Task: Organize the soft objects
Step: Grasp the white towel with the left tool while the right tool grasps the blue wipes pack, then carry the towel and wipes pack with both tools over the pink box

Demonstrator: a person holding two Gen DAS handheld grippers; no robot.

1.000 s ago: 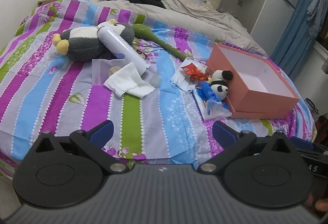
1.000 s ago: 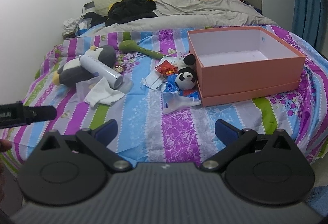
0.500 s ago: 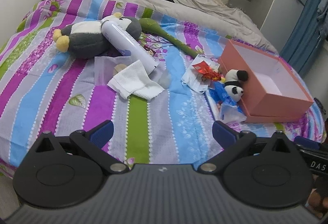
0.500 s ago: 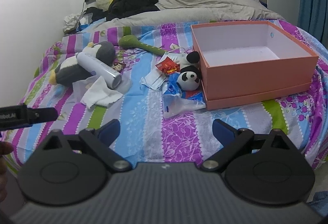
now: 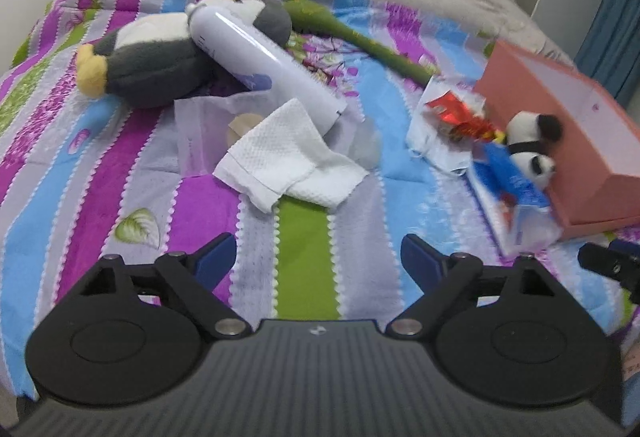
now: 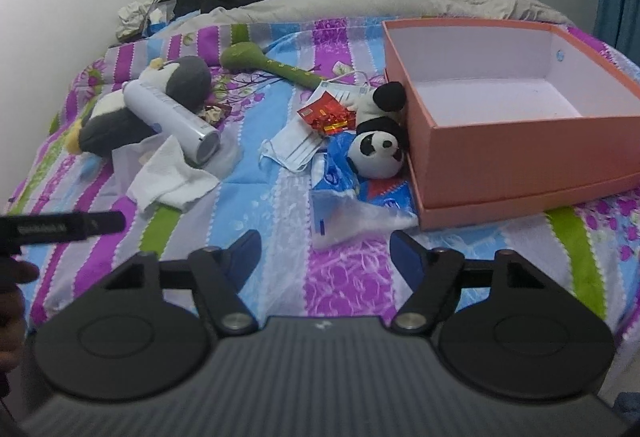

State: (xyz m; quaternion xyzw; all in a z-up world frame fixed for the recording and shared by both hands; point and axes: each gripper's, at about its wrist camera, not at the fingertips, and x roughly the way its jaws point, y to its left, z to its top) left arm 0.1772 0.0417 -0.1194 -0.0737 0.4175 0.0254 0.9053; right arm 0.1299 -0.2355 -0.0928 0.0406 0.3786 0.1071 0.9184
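Striped purple, blue and green quilt (image 5: pixel 132 173) fills both views, and everything soft is scattered across it. Far left, the grey-and-white plush penguin (image 5: pixel 160 57) lies on its side, yellow feet toward the bed's edge. A white spray can (image 5: pixel 264 61) rests across its body, tilted, its base end down on a sheet of clear plastic. Just in front of that, the white cloth (image 5: pixel 288 157) sits crumpled, partly over the plastic and touching the can's lower end. Behind them, a long green plush toy (image 6: pixel 276 67) stretches from near the penguin's head toward the middle pile.

Centre now: a face mask (image 6: pixel 296 149) with a red foil wrapper (image 6: pixel 328 113) on top, a blue-printed plastic bag (image 6: pixel 348 185) beside it, and a clear bag nearer the camera. The small panda plush (image 6: pixel 378 145) lies on that litter, pressed right up against the near-left corner of the pink box (image 6: pixel 520 153). Box open, white inside, nothing visible in it.

Left gripper (image 5: pixel 318 261) hovers above the quilt in front of the white cloth, blue pads spread wide, holding nothing. Right gripper (image 6: pixel 324 257) likewise spread, empty, hanging over the quilt just short of the clear bag, with the panda beyond it.
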